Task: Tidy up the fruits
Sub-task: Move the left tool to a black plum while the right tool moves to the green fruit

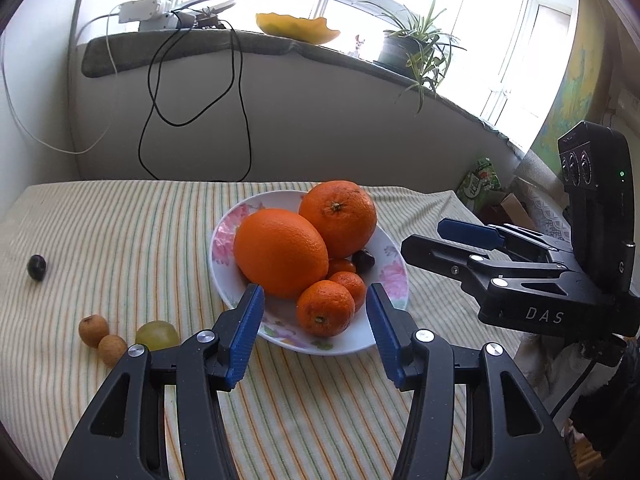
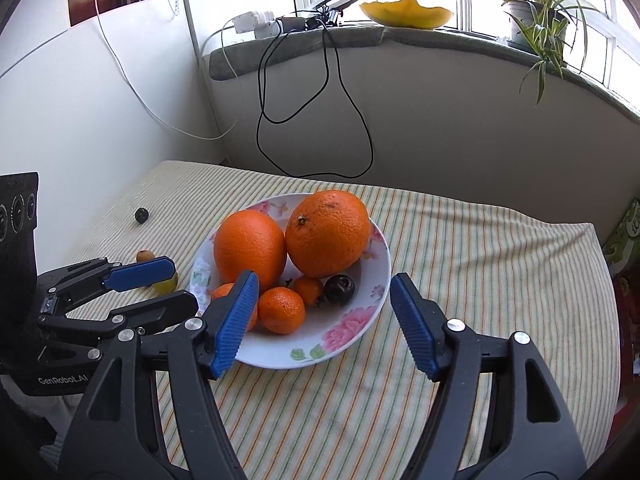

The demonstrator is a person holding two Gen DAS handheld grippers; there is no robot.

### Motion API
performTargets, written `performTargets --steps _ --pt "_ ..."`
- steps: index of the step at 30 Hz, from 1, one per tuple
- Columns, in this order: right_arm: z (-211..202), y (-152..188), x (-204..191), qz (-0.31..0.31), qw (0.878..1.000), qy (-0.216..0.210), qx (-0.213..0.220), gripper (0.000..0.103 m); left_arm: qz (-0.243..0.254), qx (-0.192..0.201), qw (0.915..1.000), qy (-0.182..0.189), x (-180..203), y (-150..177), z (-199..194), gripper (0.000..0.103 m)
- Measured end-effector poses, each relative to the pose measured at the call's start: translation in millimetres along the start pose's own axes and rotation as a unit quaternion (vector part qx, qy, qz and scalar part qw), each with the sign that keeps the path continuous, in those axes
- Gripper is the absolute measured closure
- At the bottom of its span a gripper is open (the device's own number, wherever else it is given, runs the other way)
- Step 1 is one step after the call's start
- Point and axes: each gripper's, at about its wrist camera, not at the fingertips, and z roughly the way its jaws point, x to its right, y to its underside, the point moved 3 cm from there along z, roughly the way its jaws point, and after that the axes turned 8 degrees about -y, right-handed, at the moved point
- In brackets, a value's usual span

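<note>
A floral plate [image 1: 394, 276] [image 2: 352, 328] on the striped cloth holds two large oranges [image 1: 280, 252] [image 2: 328, 232], small tangerines [image 1: 325, 308] [image 2: 281, 310] and a dark fruit [image 1: 363, 260] [image 2: 339, 288]. On the cloth to the left lie two brown longans [image 1: 94, 330], a green grape [image 1: 157, 335] [image 2: 166, 285] and a dark grape [image 1: 36, 267] [image 2: 141, 215]. My left gripper [image 1: 316, 304] is open and empty, its jaws either side of the plate's near rim. My right gripper [image 2: 324, 292] is open and empty over the plate's near side; it also shows in the left wrist view [image 1: 440, 236].
A grey wall with hanging black cables [image 1: 240, 120] backs the table. The windowsill holds a yellow bowl [image 1: 298, 28], a potted plant [image 1: 416, 48] and a power strip [image 1: 148, 12]. A green package [image 1: 478, 184] lies past the table's right edge.
</note>
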Motion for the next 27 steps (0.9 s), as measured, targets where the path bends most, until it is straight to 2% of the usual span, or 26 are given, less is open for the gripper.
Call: performTargets --steps 3,15,27 --pt "-3 0 -4 -0.003 1.0 0.007 0.003 0.027 -0.003 0.002 1.0 -0.001 -3 0 -3 0.051" --pt "-1 2 -33 -0.03 1.0 0.006 0.002 0.027 -0.02 0.009 0.9995 -0.024 -33 3 -17 0.051" --pt "6 9 -75 -0.053 0.998 -0.037 -0.002 0.027 -0.043 0.013 0.9968 -0.066 -91 12 -35 0.051"
